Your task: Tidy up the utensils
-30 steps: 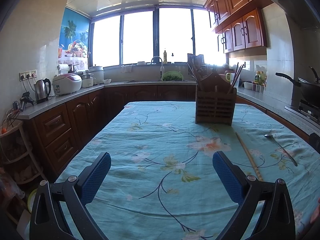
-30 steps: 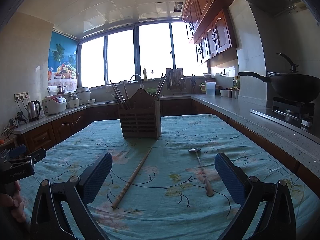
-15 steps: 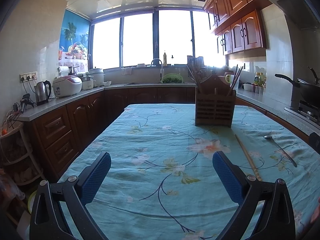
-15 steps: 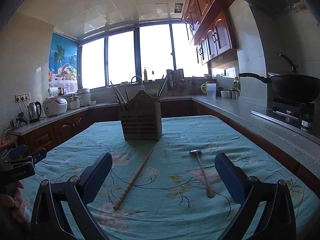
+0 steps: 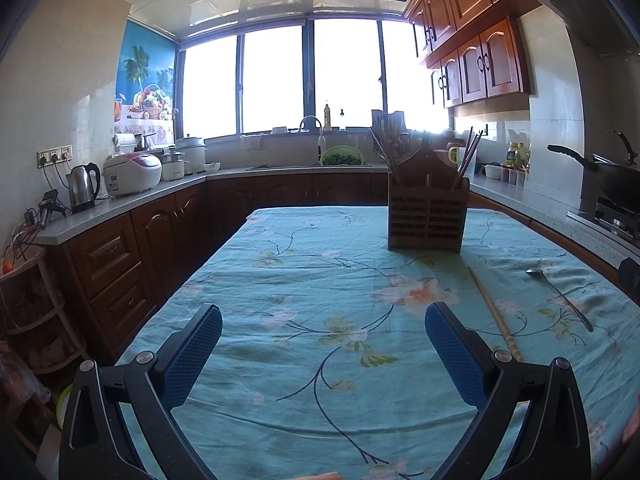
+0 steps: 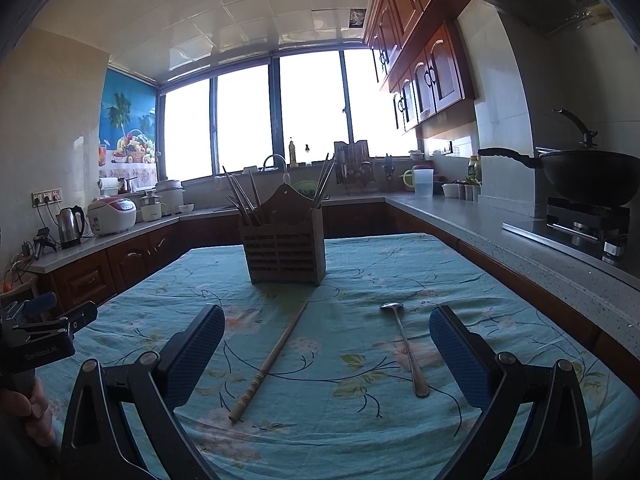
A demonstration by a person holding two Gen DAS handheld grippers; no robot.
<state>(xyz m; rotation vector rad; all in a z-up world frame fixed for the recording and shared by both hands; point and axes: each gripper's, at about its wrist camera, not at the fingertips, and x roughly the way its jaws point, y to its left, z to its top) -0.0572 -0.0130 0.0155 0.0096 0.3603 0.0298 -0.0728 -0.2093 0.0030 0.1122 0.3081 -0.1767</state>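
A wooden utensil holder (image 6: 285, 246) (image 5: 427, 218) with several chopsticks in it stands upright on the table with the teal floral cloth (image 5: 320, 280). In front of it lie a pair of wooden chopsticks (image 6: 270, 360) (image 5: 494, 312) and a metal spoon (image 6: 404, 346) (image 5: 560, 296). My right gripper (image 6: 326, 344) is open above the cloth, with the chopsticks and spoon lying between its blue pads. My left gripper (image 5: 323, 344) is open over bare cloth, left of the chopsticks, and also shows at the left edge of the right wrist view (image 6: 40, 328), held by a hand (image 6: 36, 412).
Counters wrap round the table: a kettle (image 5: 83, 186) and rice cooker (image 5: 132, 172) on the left, a sink (image 5: 320, 156) at the back, a wok (image 6: 588, 174) on a stove at the right. A wooden shelf (image 5: 24, 300) stands low at the left.
Both views have tilted slightly, so the holder and utensils sit a little lower in frame. Both grippers stay open and nothing on the table has moved.
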